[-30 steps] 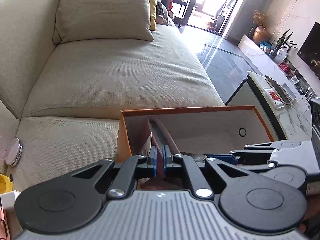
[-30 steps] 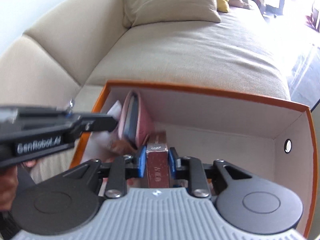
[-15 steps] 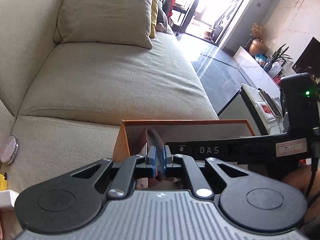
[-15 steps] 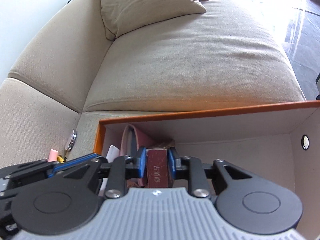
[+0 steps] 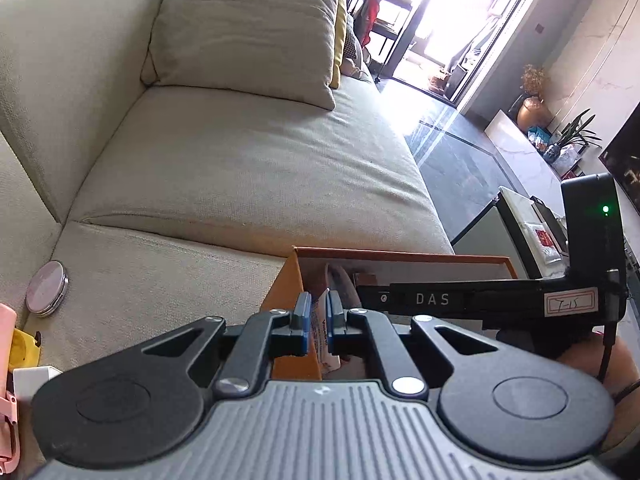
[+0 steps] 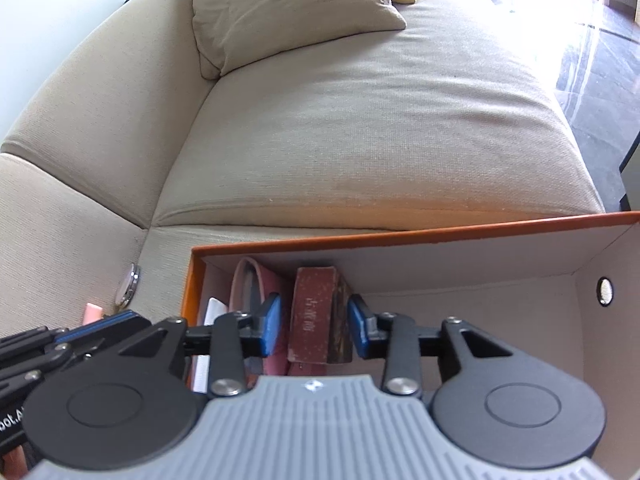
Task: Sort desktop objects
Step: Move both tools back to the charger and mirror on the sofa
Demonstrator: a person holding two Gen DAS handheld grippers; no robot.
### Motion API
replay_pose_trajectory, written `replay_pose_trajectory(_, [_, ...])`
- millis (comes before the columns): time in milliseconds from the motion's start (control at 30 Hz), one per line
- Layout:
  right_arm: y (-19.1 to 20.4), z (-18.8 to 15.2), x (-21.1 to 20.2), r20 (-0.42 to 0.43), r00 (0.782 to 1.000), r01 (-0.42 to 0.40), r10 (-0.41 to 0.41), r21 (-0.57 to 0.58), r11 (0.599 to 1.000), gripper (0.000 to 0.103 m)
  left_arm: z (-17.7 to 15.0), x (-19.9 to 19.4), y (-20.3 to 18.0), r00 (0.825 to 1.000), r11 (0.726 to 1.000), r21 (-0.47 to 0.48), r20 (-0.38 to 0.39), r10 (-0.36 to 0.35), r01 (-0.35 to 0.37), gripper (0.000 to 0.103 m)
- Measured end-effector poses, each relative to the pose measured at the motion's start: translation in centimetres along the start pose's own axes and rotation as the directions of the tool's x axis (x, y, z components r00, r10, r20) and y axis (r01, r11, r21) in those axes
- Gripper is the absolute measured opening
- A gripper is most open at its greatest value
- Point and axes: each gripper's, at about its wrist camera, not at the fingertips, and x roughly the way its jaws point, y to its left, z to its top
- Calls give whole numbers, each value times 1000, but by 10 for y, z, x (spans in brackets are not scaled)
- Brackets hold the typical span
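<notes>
— Somebody's living room, isn't it?

— Plainly a home. A big beige sofa (image 5: 248, 168) fills the view, with a cushion (image 5: 244, 28) at twelve o'clock. At two o'clock a bright doorway (image 5: 452, 20) opens over dark floor tiles; at three o'clock a bronze vase (image 5: 531, 109) and potted plant (image 5: 576, 136) stand on a marble ledge.

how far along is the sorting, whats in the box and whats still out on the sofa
Done: a pink case stands in the orange box. In hand: the right gripper is opening around a red book in the box; the left gripper pinches a white packet. Left: a round tin on the sofa.
</notes>
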Motion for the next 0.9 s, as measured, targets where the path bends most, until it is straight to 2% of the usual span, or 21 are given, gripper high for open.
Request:
replay_pose_trajectory(167, [7,-4,-16,34,998,49,-48,-49,998,42,-1,-9,9,1000,1000,4,-1,5,-5,7])
replay_pose_trajectory(300, [24,-12,-38,142,986,104,-84,-139,985,42,-2,-25,30,1000,1000,-8,-2,12,-12,11])
replay_pose_trajectory(367, [38,-17,-45,198,979,97,-58,-194,976,43,-2,-34,44,999,999,0,0,42,-42,11])
replay_pose_trajectory(467, [65,-22,-48,212,977,47,11,-266,963,44,-2,-49,69,995,995,5,-2,99,-99,11])
replay_pose_trajectory(633, [113,-29,-28,134,983,-76,126,-331,941,43,-7,-67,121,978,979,-12,-41,202,-203,11])
replay_pose_trajectory(767, [152,-45,4,21,984,-157,177,-364,918,42,-16,-69,166,955,957,-53,-100,280,-286,12])
replay_pose_trajectory(900, [189,-65,39,-82,974,-224,209,-422,879,41,-30,-61,198,926,935,-64,-174,335,-350,16])
